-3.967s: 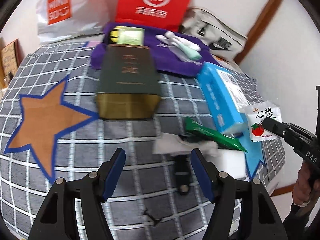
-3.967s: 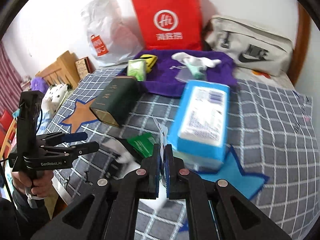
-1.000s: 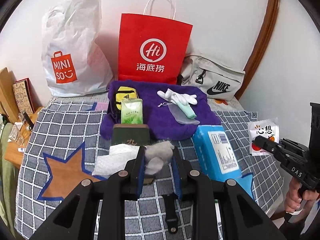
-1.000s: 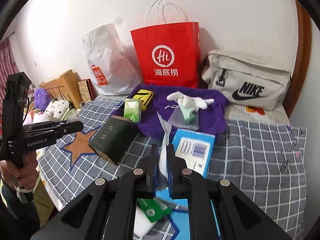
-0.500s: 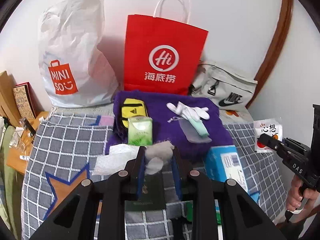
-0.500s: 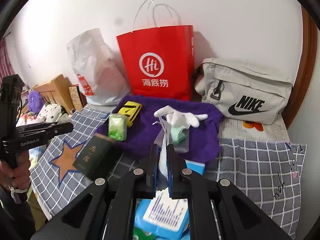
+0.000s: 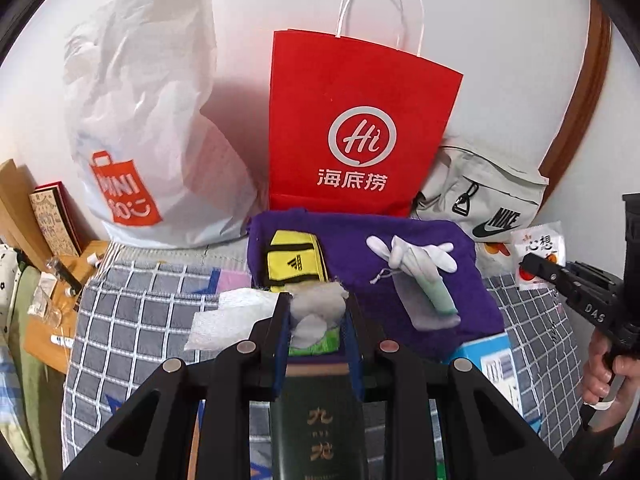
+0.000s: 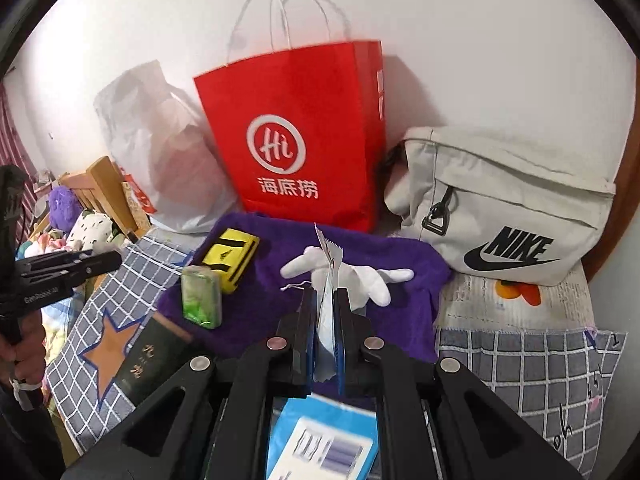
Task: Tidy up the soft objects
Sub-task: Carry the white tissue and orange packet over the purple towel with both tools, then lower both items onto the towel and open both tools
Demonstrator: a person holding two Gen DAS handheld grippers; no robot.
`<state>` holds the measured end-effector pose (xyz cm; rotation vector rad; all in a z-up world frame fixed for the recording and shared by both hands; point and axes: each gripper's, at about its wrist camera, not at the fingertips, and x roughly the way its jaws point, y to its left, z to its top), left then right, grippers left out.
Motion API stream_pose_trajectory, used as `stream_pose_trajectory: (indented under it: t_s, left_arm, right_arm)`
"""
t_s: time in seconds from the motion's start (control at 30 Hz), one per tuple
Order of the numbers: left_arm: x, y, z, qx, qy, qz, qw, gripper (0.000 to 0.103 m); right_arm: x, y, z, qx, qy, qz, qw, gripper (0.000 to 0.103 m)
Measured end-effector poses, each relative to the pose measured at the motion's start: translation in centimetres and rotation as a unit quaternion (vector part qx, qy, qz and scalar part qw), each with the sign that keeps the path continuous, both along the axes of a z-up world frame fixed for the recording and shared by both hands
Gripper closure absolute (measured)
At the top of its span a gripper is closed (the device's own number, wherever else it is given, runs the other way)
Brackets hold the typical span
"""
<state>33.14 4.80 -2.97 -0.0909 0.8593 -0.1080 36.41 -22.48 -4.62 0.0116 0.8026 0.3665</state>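
Note:
My left gripper (image 7: 316,320) is shut on a grey and white cloth wad (image 7: 316,308) with a white sheet hanging left, held above the bed before the purple towel (image 7: 352,240). My right gripper (image 8: 324,312) is shut on a flat white snack packet (image 8: 329,276), seen edge-on; the packet also shows in the left wrist view (image 7: 540,252). On the purple towel (image 8: 272,300) lie a yellow pouch (image 8: 230,254), a green tissue pack (image 8: 201,300) and white gloves (image 8: 360,276).
A red paper bag (image 7: 356,128), a white plastic bag (image 7: 144,120) and a grey Nike bag (image 8: 504,204) stand against the wall. A dark green box (image 7: 318,420) and a blue tissue pack (image 8: 320,440) lie on the checked bedspread (image 8: 520,380).
Both grippers have moved forward toward the purple towel and the bags, each still holding its item. The bags now look larger and closer.

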Motion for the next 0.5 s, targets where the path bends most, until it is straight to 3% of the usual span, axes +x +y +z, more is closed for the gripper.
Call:
stream_pose_trajectory:
  t_s: [0.5]
  left_arm:
    - [7.5, -1.5, -4.0, 0.007, 0.021, -0.012, 0.9997, 0.08]
  right_arm:
    - [6.0, -0.2, -8.6, -0.015, 0.123, 0.035, 0.992, 0.095]
